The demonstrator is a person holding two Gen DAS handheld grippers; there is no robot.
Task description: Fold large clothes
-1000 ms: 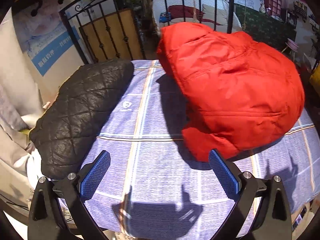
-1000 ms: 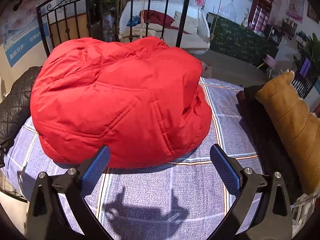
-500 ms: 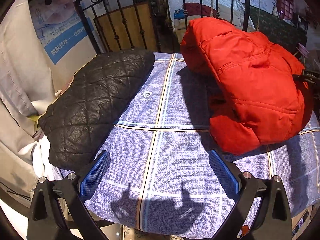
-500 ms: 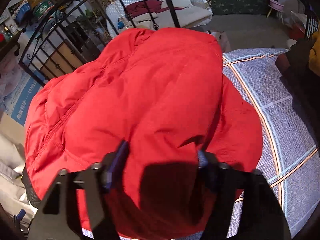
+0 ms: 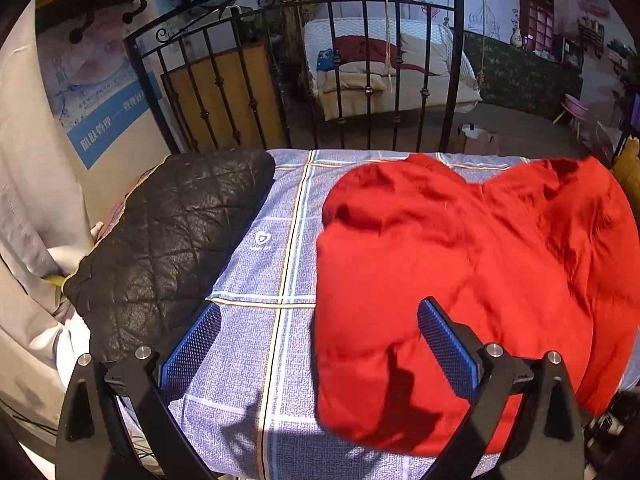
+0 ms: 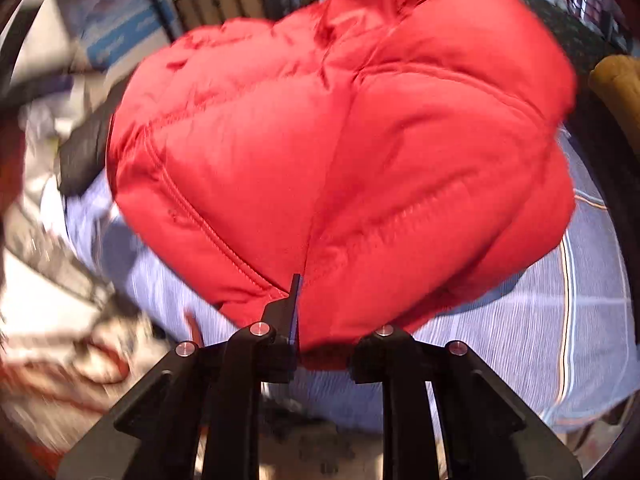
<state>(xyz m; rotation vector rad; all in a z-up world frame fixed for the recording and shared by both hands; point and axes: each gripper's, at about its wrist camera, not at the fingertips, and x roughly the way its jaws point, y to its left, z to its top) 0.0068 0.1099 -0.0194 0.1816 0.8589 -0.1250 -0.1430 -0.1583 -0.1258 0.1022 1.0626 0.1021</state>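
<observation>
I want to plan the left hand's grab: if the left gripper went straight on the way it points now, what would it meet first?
Probably the checked blue sheet. The left gripper is open and empty; between its fingers lies bare sheet, with the red jacket edge just inside its right finger. Depth is unclear, so the jacket's edge might come first.

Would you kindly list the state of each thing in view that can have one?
Red jacket: bunched on the bed, hem pinched by the right gripper.
Black jacket: folded, lying at the bed's left edge.
Left gripper: jaws open, empty.
Right gripper: jaws have just been closing, shut on the red fabric.
</observation>
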